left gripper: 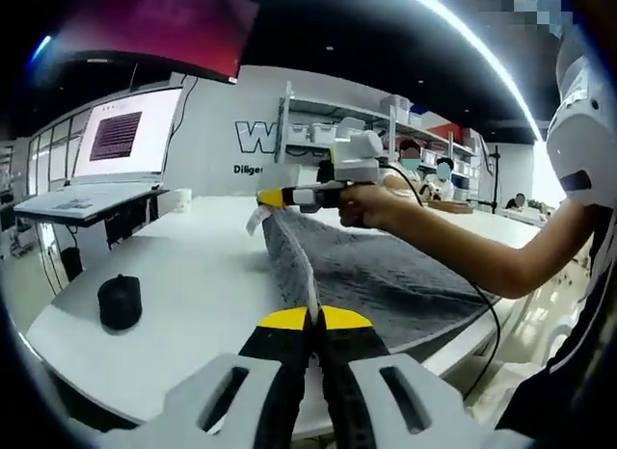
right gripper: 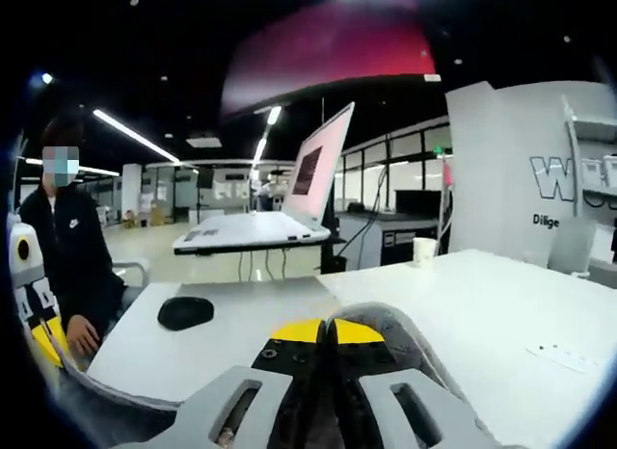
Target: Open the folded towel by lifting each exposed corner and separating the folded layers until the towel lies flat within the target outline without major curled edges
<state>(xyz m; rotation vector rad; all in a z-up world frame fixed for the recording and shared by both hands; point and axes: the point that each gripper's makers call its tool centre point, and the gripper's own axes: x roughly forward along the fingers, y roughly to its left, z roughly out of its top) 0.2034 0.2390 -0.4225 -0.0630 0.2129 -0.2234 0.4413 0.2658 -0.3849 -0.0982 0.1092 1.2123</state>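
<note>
Left gripper [left gripper: 314, 319] clamped on towel [left gripper: 386, 266] edge, lifting it off white table [left gripper: 193, 266]. Right gripper [left gripper: 273, 197] pinching the far corner, raised; its own view: jaws [right gripper: 326, 330] closed on grey cloth. Black mouse [left gripper: 120, 302] left, laptop [left gripper: 116, 150] beyond.

Towel [left gripper: 386, 276]: near edge hidden behind the left gripper [left gripper: 315, 319]; right part cut off behind the person's arm [left gripper: 482, 251]; lower side not visible.
Right gripper [right gripper: 326, 331]: the pinched towel fold is hidden between the yellow tips in the right gripper view; whether a white tag [left gripper: 254, 220] belongs to the towel cannot be told.
Wall lettering [left gripper: 253, 138]: partly covered by shelving, unreadable.
Laptop screen [left gripper: 116, 136]: content too blurred to read.
Dark object [left gripper: 120, 303] on table [left gripper: 193, 266]: kind unclear.
Paper slip [right gripper: 564, 356]: print too small.
</note>
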